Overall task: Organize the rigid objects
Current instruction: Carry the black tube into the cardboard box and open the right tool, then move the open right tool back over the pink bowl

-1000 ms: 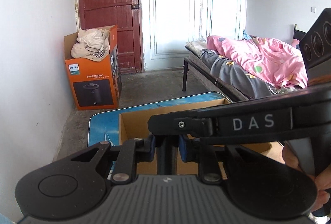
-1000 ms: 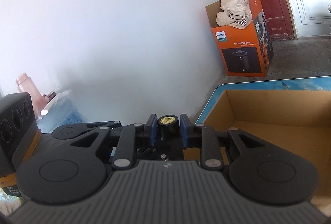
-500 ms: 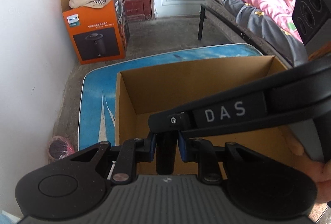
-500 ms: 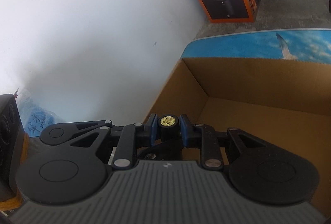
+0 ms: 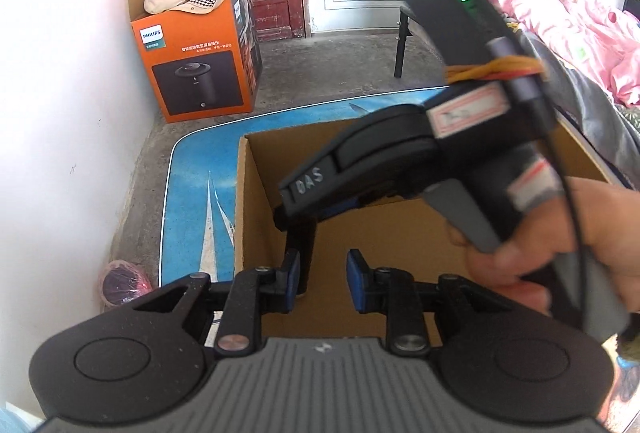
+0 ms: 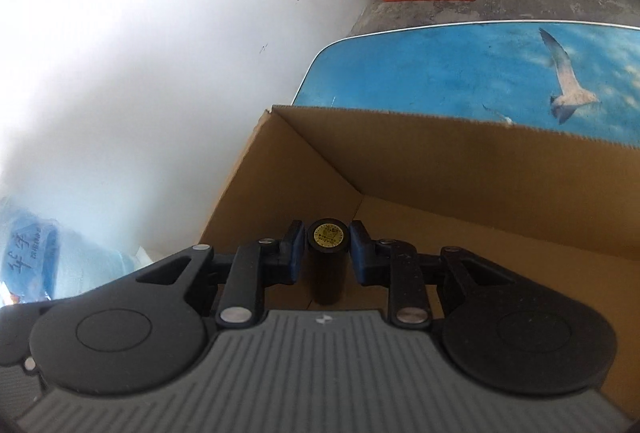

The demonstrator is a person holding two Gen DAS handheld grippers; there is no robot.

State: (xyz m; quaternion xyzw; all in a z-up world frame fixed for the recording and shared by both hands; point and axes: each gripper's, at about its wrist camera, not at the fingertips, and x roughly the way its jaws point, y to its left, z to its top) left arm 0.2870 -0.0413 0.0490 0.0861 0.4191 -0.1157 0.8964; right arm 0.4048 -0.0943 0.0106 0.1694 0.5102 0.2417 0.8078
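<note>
Left gripper (image 5: 322, 275): jaws now spread, nothing between them. Half a second ago they were clamped on the body of the dark bottle (image 5: 301, 257); I have let go. The bottle now stands upright just off my left pad, touching or nearly so, I cannot tell which. It hangs directly under the tip of my right gripper (image 6: 326, 253), which reaches in from above and ahead of the left jaws, my hand (image 5: 560, 233) on its grip. Right jaws: drawn in tight on either side of the yellow-labelled cap, pinching it as far as I can judge, though thin dark slivers show at each pad. So the bottle rests on one grip only, taken at the top. Both views have tipped downward since a second ago, and the open cardboard box (image 6: 480, 161) on the blue table (image 5: 188, 201) now lies below and ahead of both sets of jaws, the bottle inside its near left corner. Whether its base touches the floor of the box is hidden. My reading: handover done, lowering and release by the right jaws remains; a top-only hold could let it swing.
</note>
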